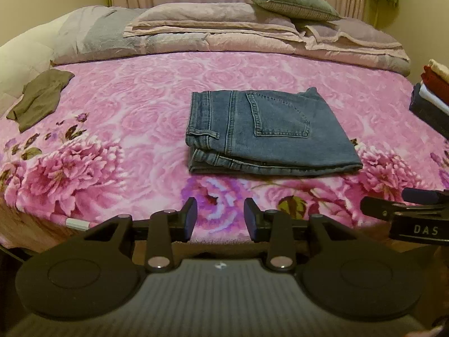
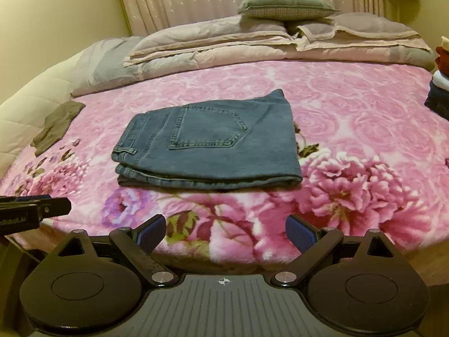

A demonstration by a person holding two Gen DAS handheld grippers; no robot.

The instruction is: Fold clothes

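Blue jeans (image 1: pixel 266 132) lie folded in a flat rectangle on the pink flowered blanket (image 1: pixel 134 106), back pocket up; they also show in the right wrist view (image 2: pixel 210 146). My left gripper (image 1: pixel 220 217) is open and empty, held over the bed's near edge, short of the jeans. My right gripper (image 2: pixel 226 234) is open wide and empty, also at the near edge, apart from the jeans. The right gripper's side shows at the right in the left wrist view (image 1: pixel 407 213). The left gripper's side shows at the left in the right wrist view (image 2: pixel 33 210).
An olive-brown garment (image 1: pixel 39 98) lies crumpled at the far left of the bed. A stack of folded clothes (image 1: pixel 435 92) sits at the right edge. Folded quilts (image 1: pixel 224 33) and a grey pillow (image 1: pixel 291 1) lie along the head of the bed.
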